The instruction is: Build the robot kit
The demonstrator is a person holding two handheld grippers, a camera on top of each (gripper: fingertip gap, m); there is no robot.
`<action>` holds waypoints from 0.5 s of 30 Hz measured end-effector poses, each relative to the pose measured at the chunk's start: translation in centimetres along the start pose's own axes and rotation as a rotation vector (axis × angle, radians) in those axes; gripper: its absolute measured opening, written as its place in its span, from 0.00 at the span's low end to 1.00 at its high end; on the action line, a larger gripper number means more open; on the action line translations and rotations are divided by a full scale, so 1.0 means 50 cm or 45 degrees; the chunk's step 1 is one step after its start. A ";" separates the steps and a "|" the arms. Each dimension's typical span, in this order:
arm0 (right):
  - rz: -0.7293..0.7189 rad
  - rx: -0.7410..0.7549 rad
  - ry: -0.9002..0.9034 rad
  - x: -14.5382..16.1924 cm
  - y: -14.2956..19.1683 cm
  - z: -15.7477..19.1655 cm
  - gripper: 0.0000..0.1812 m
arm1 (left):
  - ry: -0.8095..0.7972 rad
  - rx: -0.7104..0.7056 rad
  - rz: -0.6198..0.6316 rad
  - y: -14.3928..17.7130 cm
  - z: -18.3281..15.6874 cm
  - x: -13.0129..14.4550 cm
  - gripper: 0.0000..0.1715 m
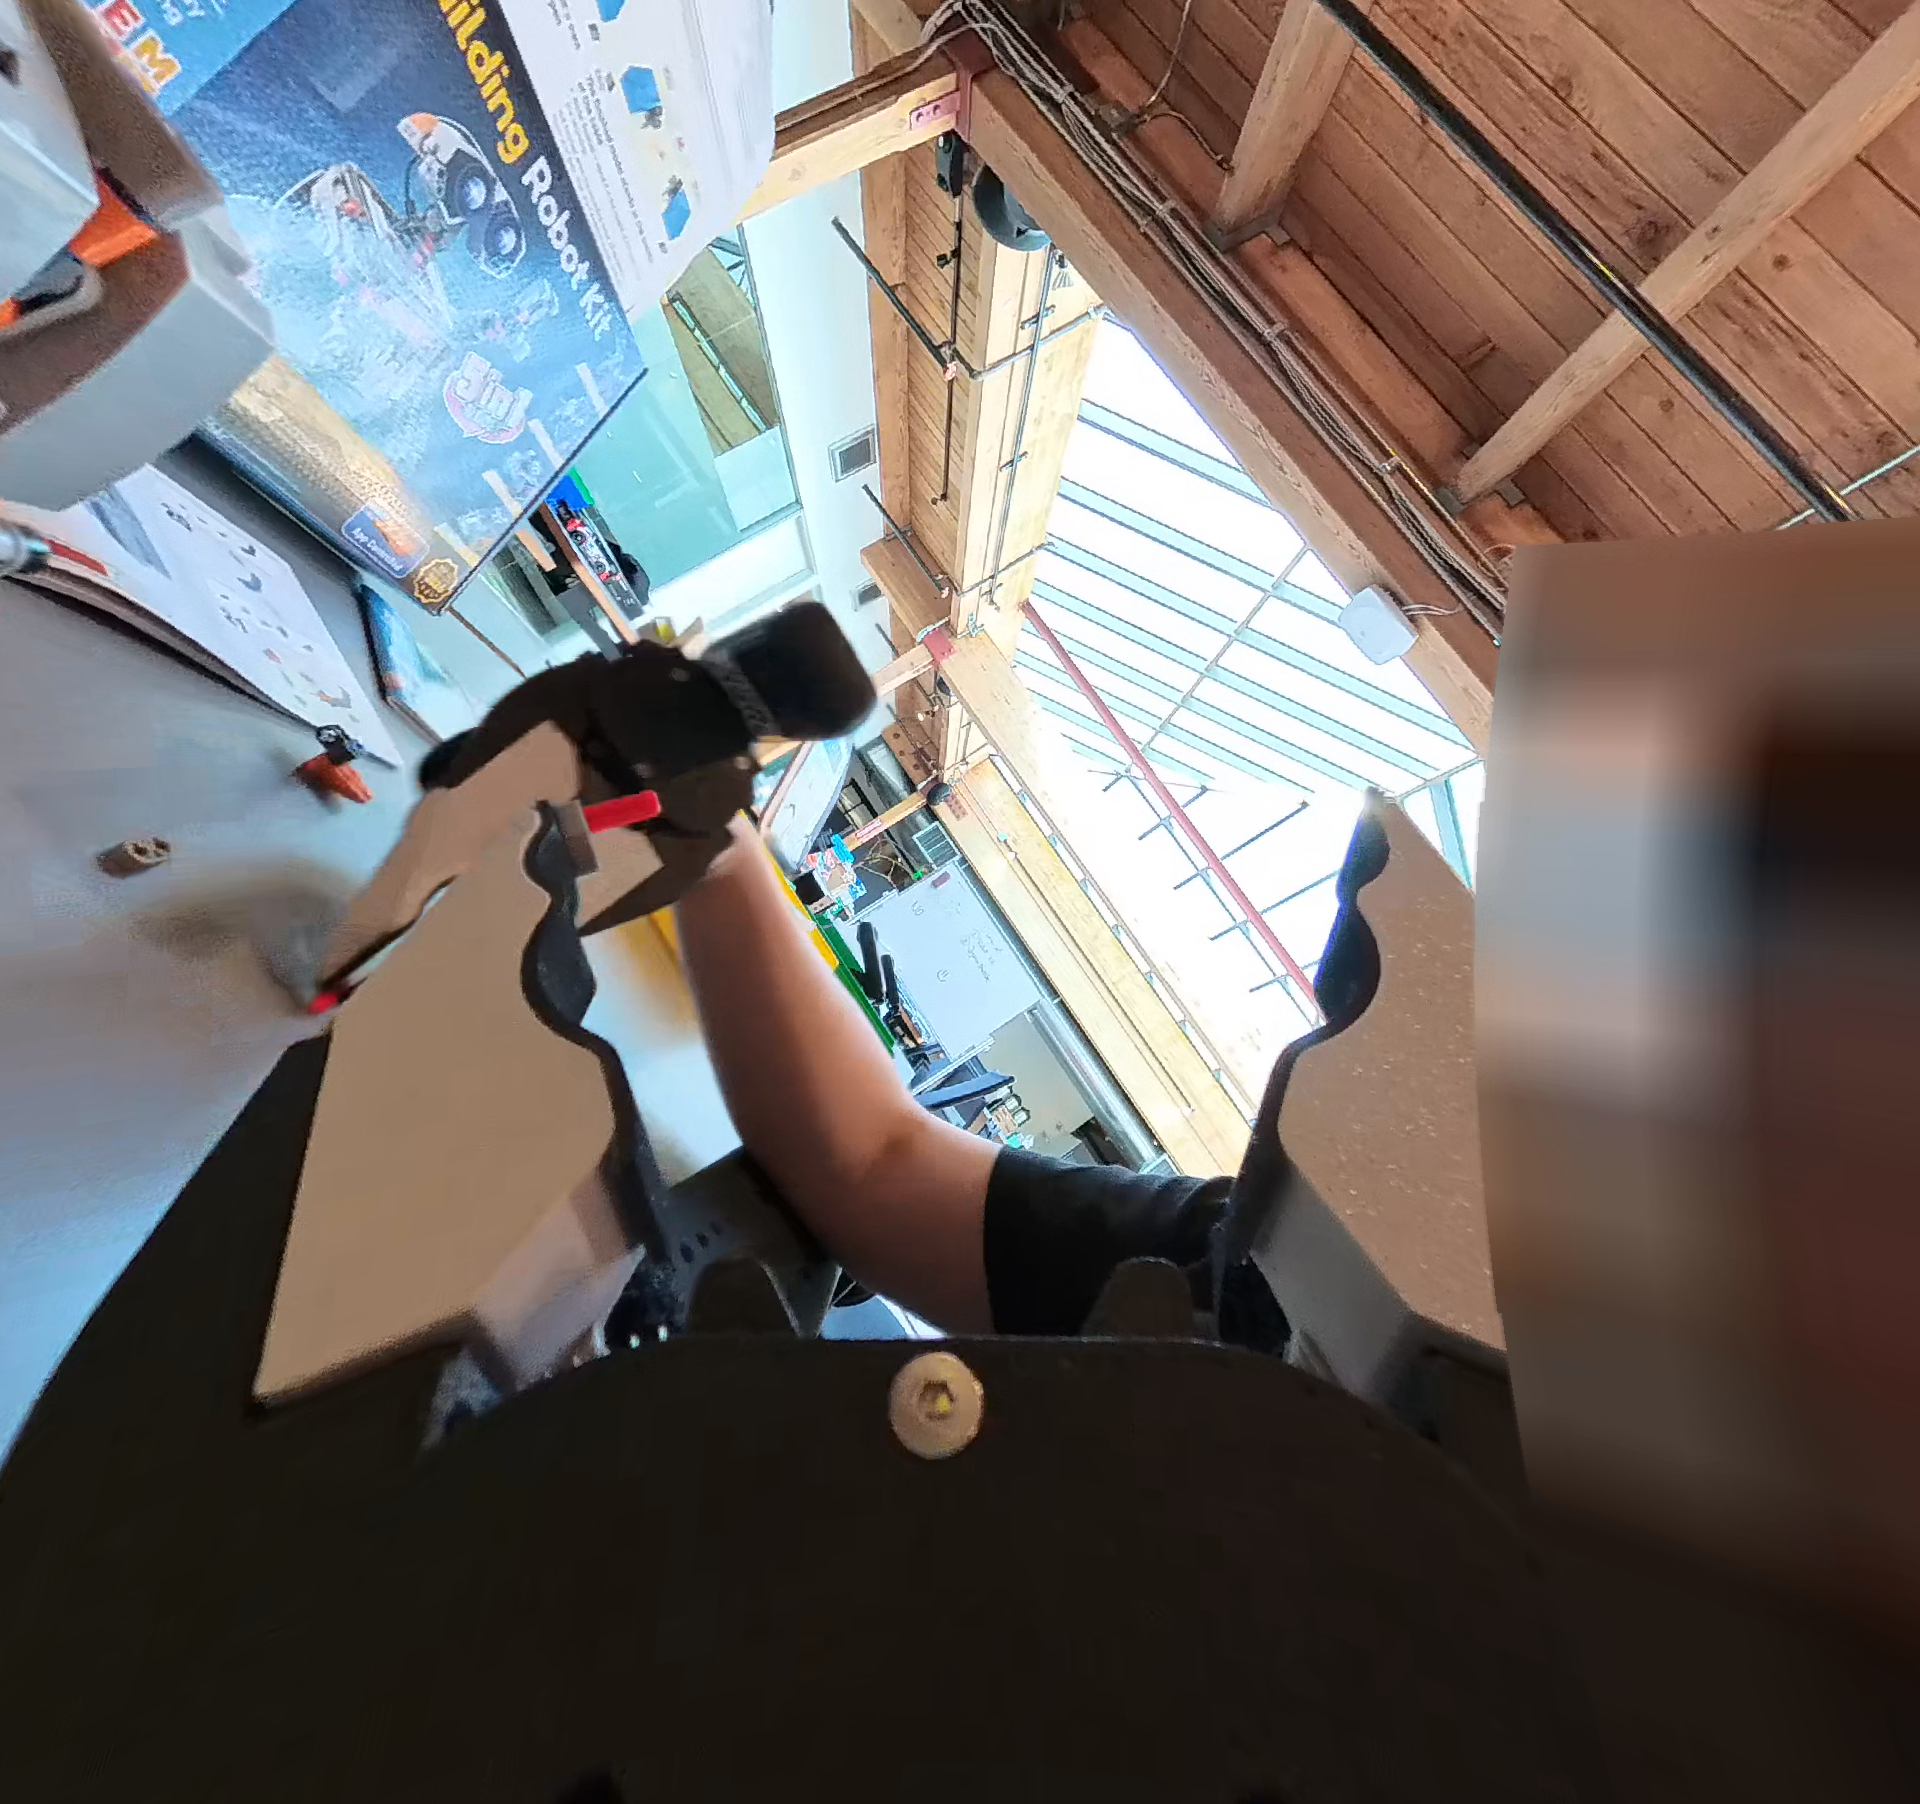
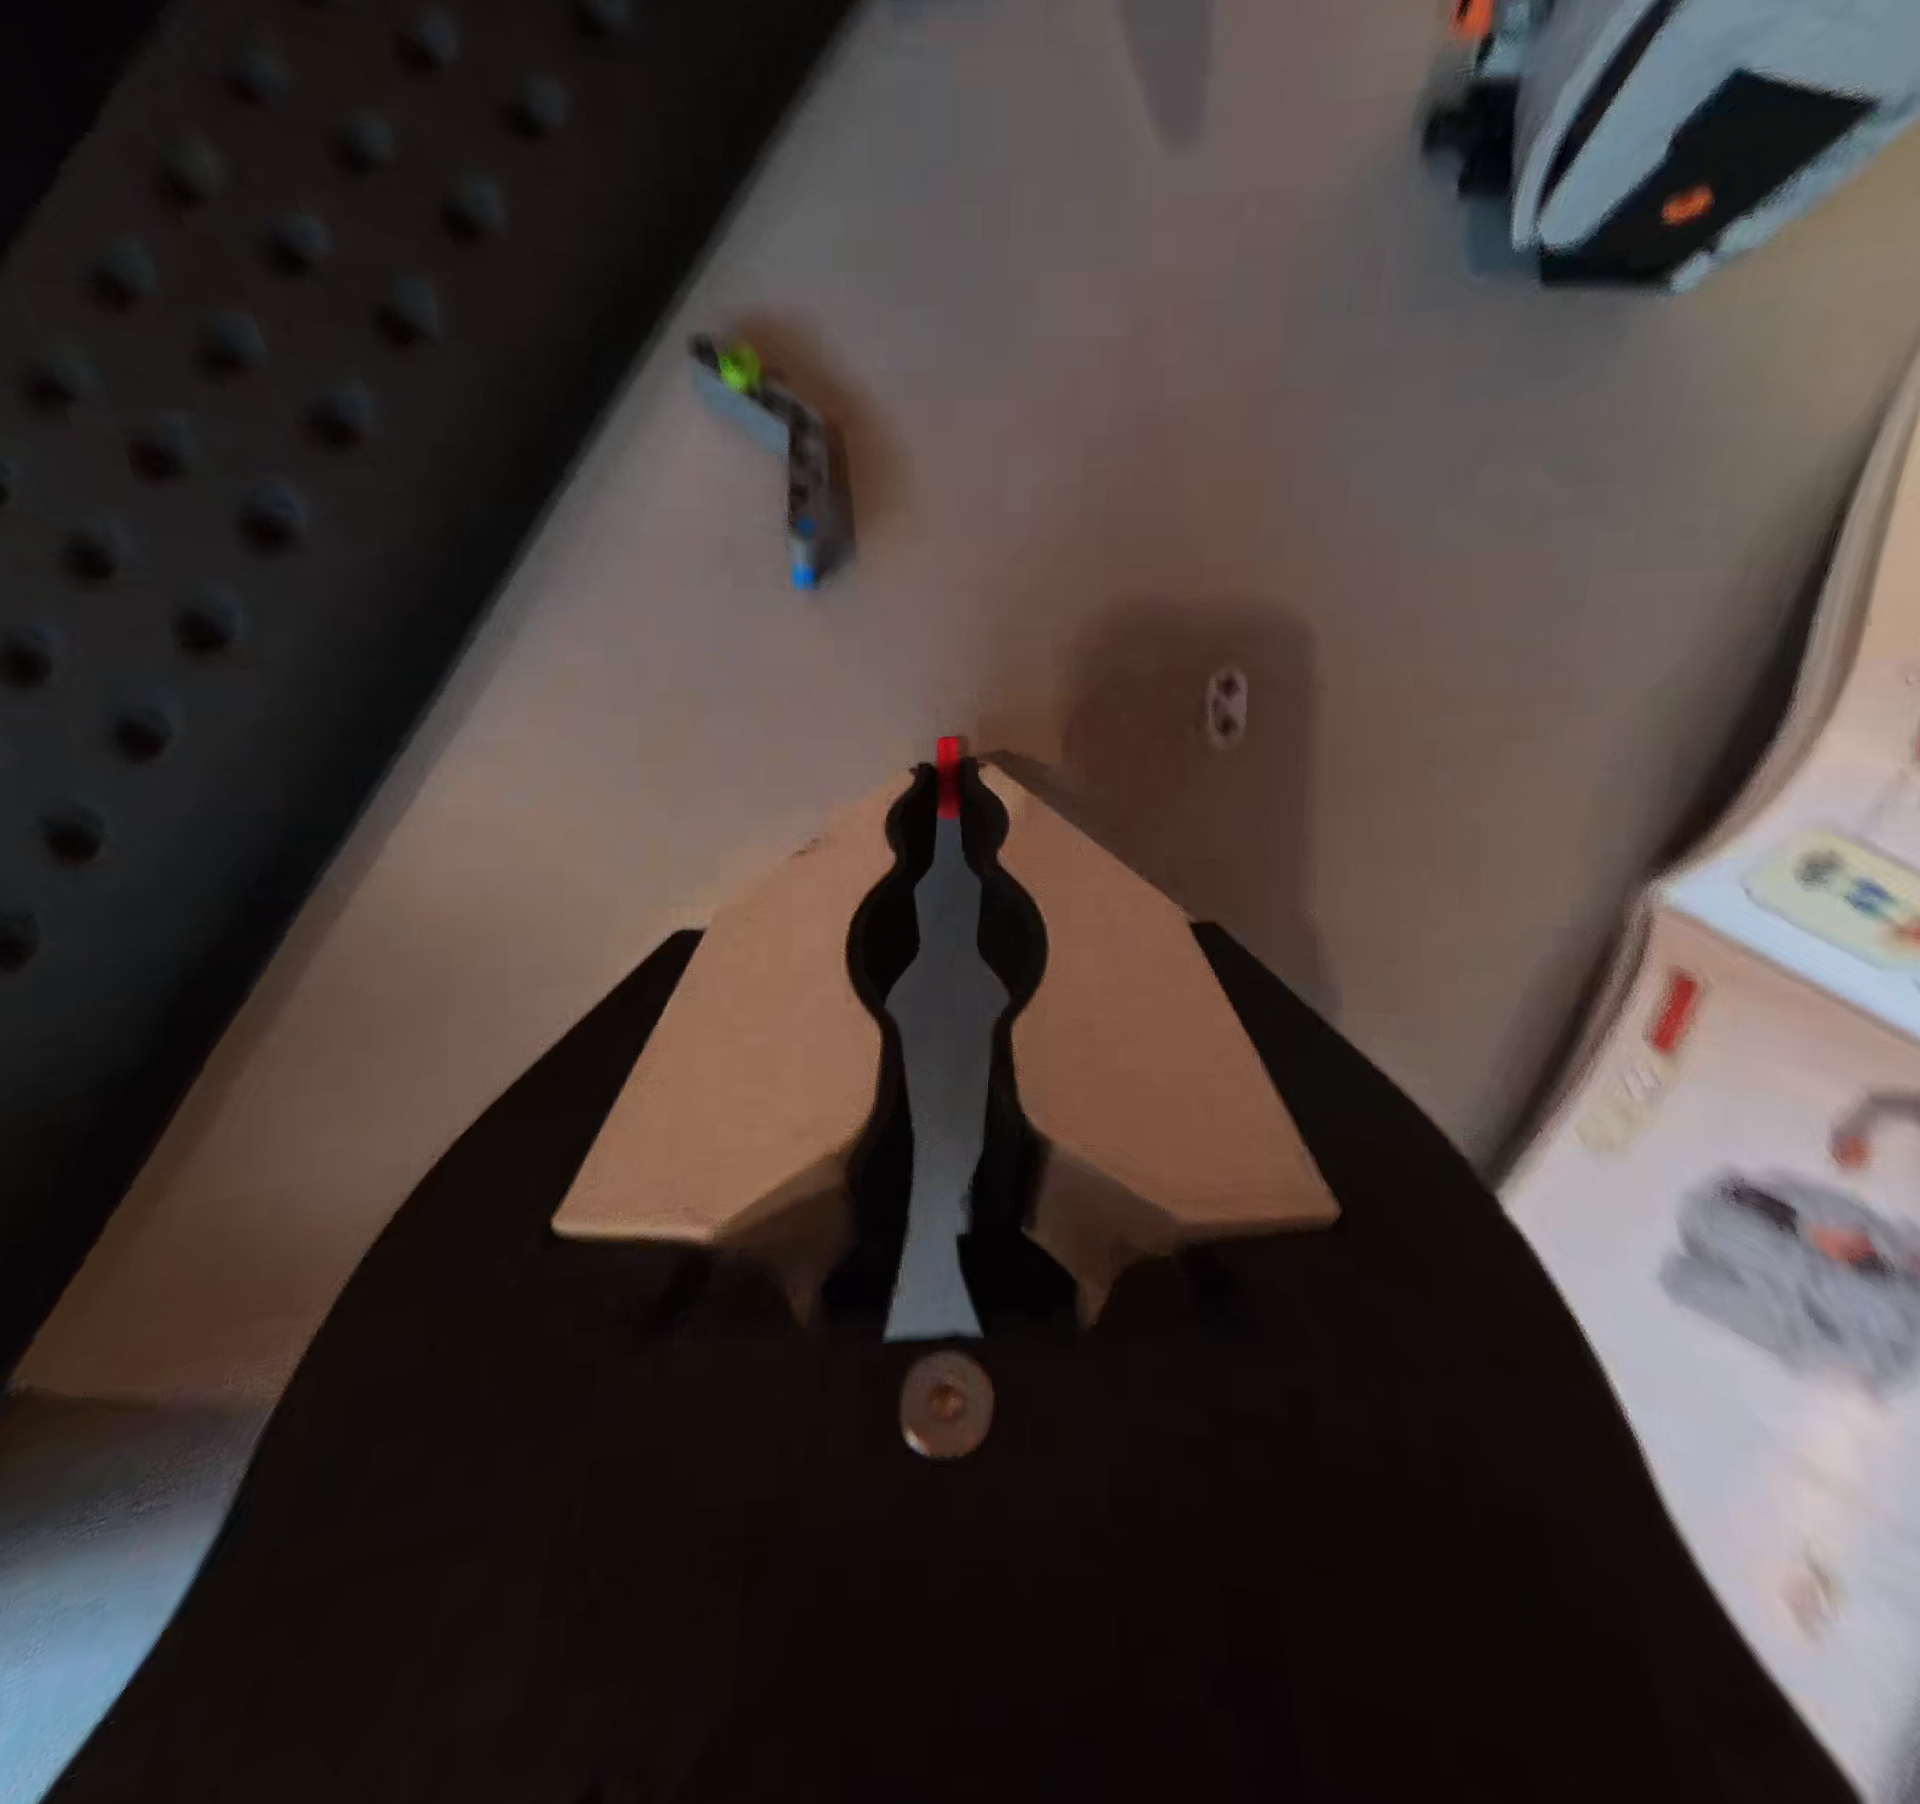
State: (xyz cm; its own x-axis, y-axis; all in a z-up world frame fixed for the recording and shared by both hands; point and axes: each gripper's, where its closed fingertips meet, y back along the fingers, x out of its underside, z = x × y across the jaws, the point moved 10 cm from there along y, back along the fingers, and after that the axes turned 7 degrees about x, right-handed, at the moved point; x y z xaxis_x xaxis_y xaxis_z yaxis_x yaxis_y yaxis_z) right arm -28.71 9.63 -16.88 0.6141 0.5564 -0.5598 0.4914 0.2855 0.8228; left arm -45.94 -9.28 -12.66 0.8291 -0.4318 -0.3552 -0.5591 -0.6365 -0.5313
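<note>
My right gripper (image 2: 948,775) is shut on a small red piece (image 2: 948,762) and holds it just above the beige table (image 2: 1039,352). A tan two-hole piece (image 2: 1226,705) lies just to its right, and a grey angled beam (image 2: 790,450) with green and blue pins lies ahead to the left. My left gripper (image 1: 956,819) is wide open and empty, tilted up toward the wooden ceiling. The left wrist view also shows the right gripper (image 1: 332,991), held by a person's hand, with the red piece (image 1: 324,1002) at its tip and the tan piece (image 1: 135,855) nearby.
A grey and orange brick model (image 2: 1714,92) stands at the far right. An instruction booklet (image 2: 1766,1131) lies on the right. A black studded board (image 2: 208,352) runs along the left. A building kit box (image 1: 416,248) stands at the table's back, with a small red-orange part (image 1: 338,772) near it.
</note>
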 end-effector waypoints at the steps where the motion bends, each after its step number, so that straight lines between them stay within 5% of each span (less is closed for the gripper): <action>1: 0.126 0.062 0.008 0.001 0.024 0.006 0.02 | -0.002 -0.007 0.002 0.003 0.001 0.000 0.83; 5: 0.900 0.120 -0.005 0.029 0.096 0.027 0.02 | -0.020 -0.025 0.012 0.011 0.001 -0.004 0.82; 8: 1.163 0.094 -0.012 0.034 0.120 0.032 0.02 | -0.038 -0.025 0.026 0.011 -0.002 -0.003 0.82; 10: 1.111 0.086 -0.022 0.019 0.130 0.038 0.02 | -0.045 -0.035 0.044 0.009 0.000 0.003 0.82; 15: 0.529 0.213 0.031 -0.114 0.164 0.049 0.02 | 0.069 -0.024 0.095 -0.011 0.026 0.030 0.84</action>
State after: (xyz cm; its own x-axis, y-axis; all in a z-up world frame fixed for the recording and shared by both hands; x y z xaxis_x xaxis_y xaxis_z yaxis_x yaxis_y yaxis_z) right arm -26.68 6.88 -7.16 0.7669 0.6157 -0.1810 0.3003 -0.0951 0.9491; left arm -44.40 -8.78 -13.89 0.7843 -0.5117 -0.3508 -0.6194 -0.6130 -0.4905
